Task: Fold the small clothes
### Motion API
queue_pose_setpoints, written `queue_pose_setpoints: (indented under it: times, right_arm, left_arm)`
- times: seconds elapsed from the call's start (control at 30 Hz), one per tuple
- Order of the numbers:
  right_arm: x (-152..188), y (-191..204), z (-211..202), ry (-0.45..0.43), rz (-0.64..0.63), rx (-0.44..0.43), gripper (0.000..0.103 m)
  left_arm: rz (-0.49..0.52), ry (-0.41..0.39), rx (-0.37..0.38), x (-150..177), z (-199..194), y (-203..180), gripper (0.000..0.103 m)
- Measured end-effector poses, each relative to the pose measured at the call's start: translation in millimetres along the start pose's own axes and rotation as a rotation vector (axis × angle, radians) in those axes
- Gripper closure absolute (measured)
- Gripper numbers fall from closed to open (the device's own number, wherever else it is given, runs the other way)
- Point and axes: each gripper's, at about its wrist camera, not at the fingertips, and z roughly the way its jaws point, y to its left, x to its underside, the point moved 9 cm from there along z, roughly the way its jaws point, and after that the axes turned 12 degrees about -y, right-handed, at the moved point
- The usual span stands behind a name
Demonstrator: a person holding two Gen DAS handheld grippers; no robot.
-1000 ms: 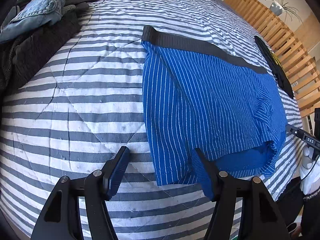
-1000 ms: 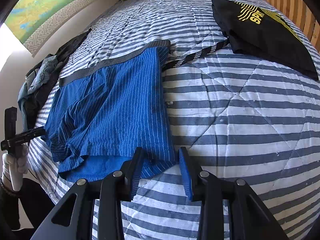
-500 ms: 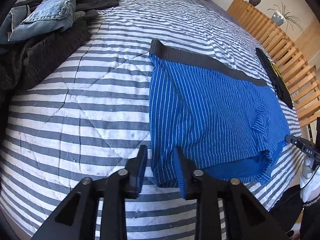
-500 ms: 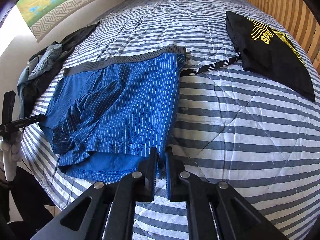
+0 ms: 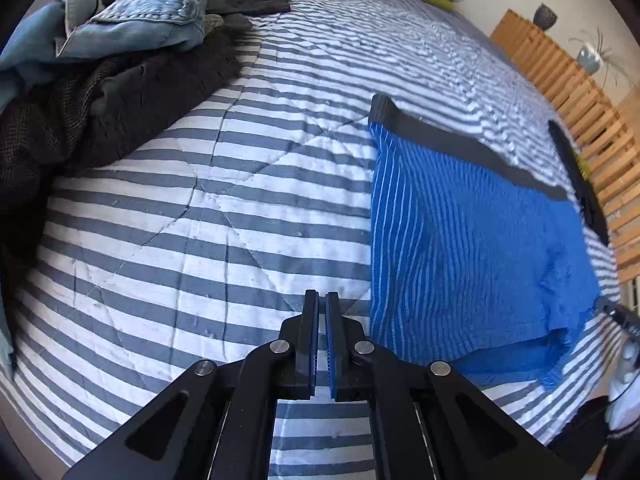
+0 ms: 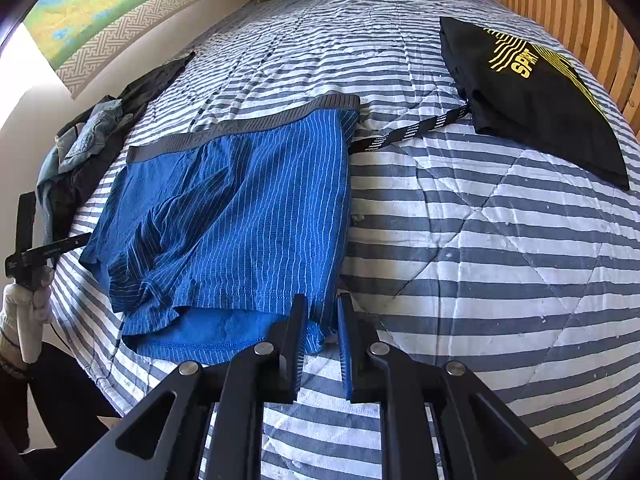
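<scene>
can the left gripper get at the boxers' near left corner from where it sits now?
Probably yes. The left gripper is shut over bare quilt just beside the boxers, holding nothing. Nothing lies between it and the hem corner, but it must reopen and shift over.

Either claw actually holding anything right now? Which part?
Left claw is shut on nothing, beside the blue boxers. Right claw is opening with the boxers' lower hem corner between its jaws, no firm hold.
</scene>
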Motion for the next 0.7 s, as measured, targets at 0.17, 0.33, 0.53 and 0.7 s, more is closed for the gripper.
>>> queue_pose_setpoints:
  times: [0.17, 0.33, 0.53, 0.7]
  right_arm:
    - [-19, 10, 0, -0.031, 0.01, -0.011, 0.089]
    - [-73, 86, 5, -0.061, -0.124, -0.124, 0.086]
    - [-124, 188, 45, -0.03, -0.254, -0.244, 0.074]
    - [-144, 260, 92, 0.048, -0.284, -0.343, 0.071]
  left_arm:
    - [0.119, -0.01, 0.041, -2, -7, -41, 0.093]
    - [0.208, -0.015, 0.07, 20, -12, -68, 0.07]
    - [0.352, -0.035, 0.029, 46, -16, -80, 0.07]
    - [0.346, -0.054, 0.061, 43, -1, -83, 0.071]
